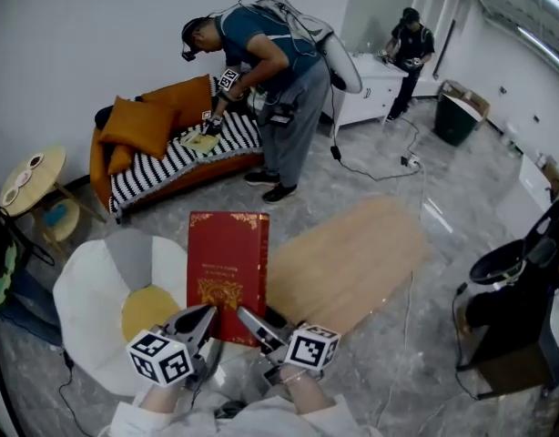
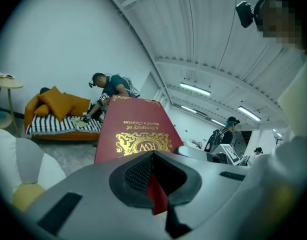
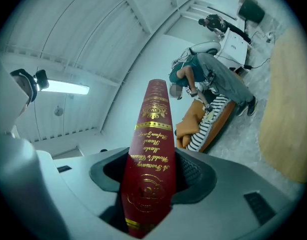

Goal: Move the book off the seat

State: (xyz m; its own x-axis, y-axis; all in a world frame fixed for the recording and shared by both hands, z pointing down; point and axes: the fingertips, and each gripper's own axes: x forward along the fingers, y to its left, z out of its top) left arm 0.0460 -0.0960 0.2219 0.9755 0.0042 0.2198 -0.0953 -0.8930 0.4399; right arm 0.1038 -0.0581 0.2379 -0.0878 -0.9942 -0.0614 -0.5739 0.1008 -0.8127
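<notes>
A red hardback book (image 1: 227,271) with gold print hangs in the air, held level by its near edge. It sits over the gap between the white chair (image 1: 84,289) with its yellow seat cushion (image 1: 145,312) and the oval wooden table (image 1: 352,262). My left gripper (image 1: 199,321) is shut on the book's near left part; in the left gripper view the book's cover (image 2: 136,129) runs out from between the jaws of that gripper (image 2: 153,186). My right gripper (image 1: 254,324) is shut on the near right part, and the book's gold-lettered spine (image 3: 151,149) fills the right gripper (image 3: 148,184).
A person (image 1: 279,71) bends over a striped sofa (image 1: 179,157) with orange pillows at the back. Another person (image 1: 409,48) stands at a white cabinet far right. A small round side table (image 1: 29,180) is at the left, dark equipment (image 1: 507,308) at the right, and cables lie on the floor.
</notes>
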